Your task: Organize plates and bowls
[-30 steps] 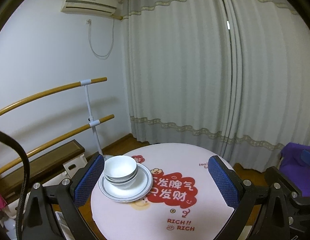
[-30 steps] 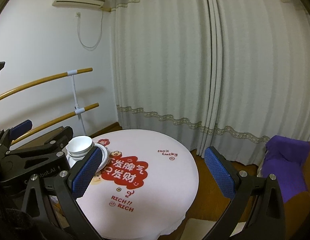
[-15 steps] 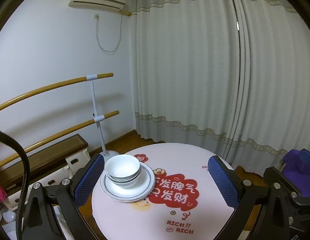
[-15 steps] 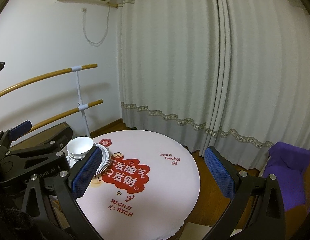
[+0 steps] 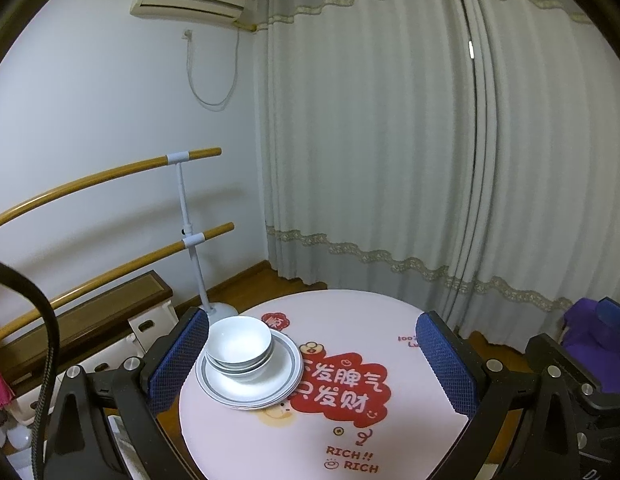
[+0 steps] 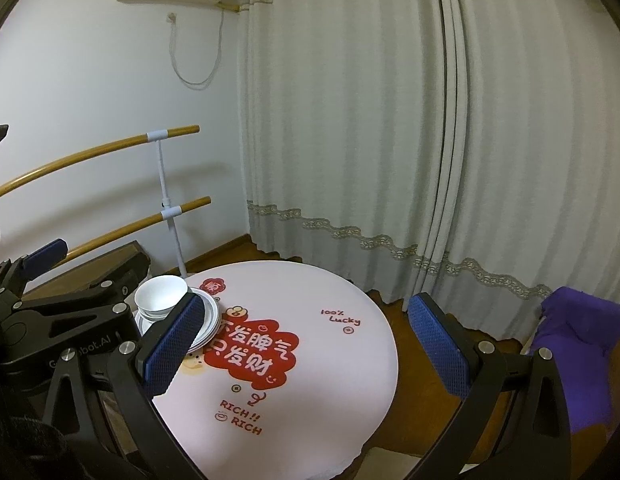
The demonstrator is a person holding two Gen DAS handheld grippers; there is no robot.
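Room: white wall with an air conditioner [image 5: 190,3] high up, and pale grey curtains [image 5: 410,140] closed across the far side; I see a two-rail wooden barre [image 5: 110,208] on a white stand along the wall.
Table: my view takes in a round table [image 5: 390,312] under a pink cloth, printed with a red patch of Chinese characters and the words "RICH!! RICH" near the front edge.
Plates: I count a small stack of white plates [image 5: 286,364] with a grey band at the rim, lying flat on the table's left part, partly over the cloth's print.
Bowls: white bowls [image 5: 238,340] sit nested, upright, on the plates toward the stack's left side; from the right wrist view I see the same bowls [image 6: 160,292] partly behind my right tool's finger.
Left gripper [image 5: 312,364]: I hold it above the near left of the table, jaws wide apart, nothing between the blue pads; its left finger sits just beside the bowls in the view, whether touching I cannot tell.
Right gripper [image 6: 306,344]: I keep it over the table's middle, jaws also spread wide and holding nothing; the left tool's black body shows at this view's left edge.
Other: purple fabric [image 6: 582,340] lies at the right, off the table, near the floor.
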